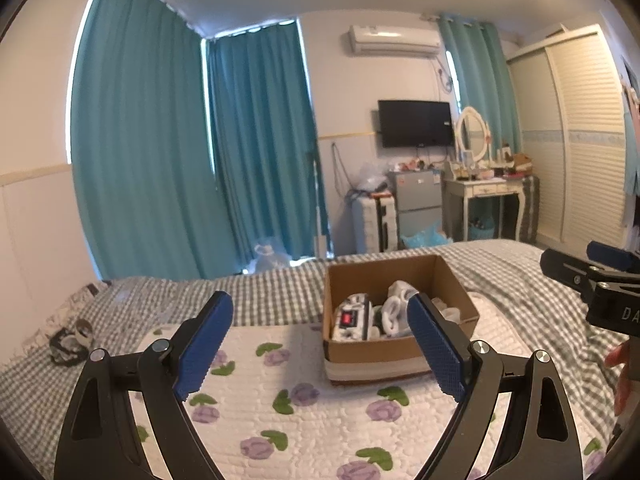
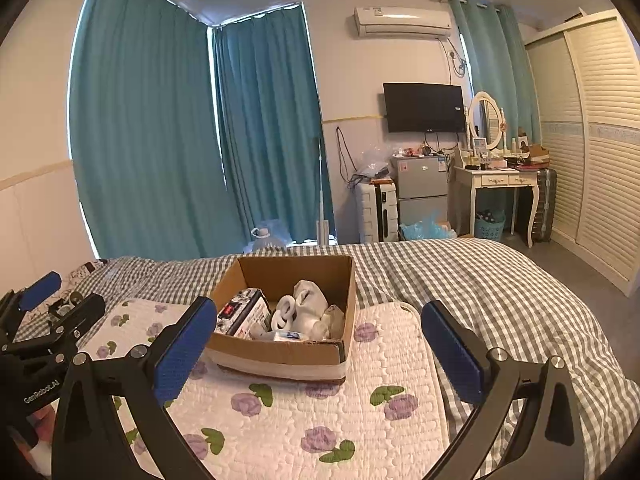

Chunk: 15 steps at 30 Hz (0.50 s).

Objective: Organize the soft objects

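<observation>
Resting on a floral quilted pad (image 2: 304, 412), a cardboard box (image 2: 280, 354) is seen holding white soft items (image 2: 308, 312). Both the left gripper (image 1: 320, 344) and right gripper (image 2: 316, 344) are held wide apart, empty, just before the box.

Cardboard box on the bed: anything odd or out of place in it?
Possibly. The cardboard box holds rolled white socks, but a rigid printed carton with a red panel leans at its left side, which is not a soft object. Both grippers, left and right, are open and empty.
</observation>
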Each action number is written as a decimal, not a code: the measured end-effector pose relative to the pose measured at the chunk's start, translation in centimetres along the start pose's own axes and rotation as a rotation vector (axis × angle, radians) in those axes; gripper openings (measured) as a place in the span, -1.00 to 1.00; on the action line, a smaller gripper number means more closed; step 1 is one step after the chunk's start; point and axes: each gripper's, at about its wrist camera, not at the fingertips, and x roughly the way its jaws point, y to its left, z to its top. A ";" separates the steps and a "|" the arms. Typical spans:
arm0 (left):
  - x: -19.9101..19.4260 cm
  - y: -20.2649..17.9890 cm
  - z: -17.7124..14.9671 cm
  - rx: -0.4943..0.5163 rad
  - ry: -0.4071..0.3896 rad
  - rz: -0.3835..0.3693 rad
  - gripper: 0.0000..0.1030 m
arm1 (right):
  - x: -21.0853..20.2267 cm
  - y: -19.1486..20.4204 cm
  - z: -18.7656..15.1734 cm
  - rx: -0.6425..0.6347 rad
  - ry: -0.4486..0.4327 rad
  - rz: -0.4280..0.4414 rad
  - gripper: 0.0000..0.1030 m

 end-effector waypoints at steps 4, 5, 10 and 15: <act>-0.1 0.1 0.0 -0.004 0.004 0.000 0.75 | -0.1 0.0 0.0 -0.002 0.001 0.000 0.99; -0.2 0.1 0.0 -0.004 0.004 0.002 0.75 | 0.0 0.0 0.0 -0.001 0.000 0.000 0.99; -0.3 0.3 0.0 -0.020 0.013 -0.004 0.75 | 0.0 0.3 0.1 0.003 0.004 0.007 0.99; -0.3 0.3 0.0 -0.027 0.017 -0.003 0.75 | -0.1 0.8 -0.1 -0.003 0.000 0.012 0.99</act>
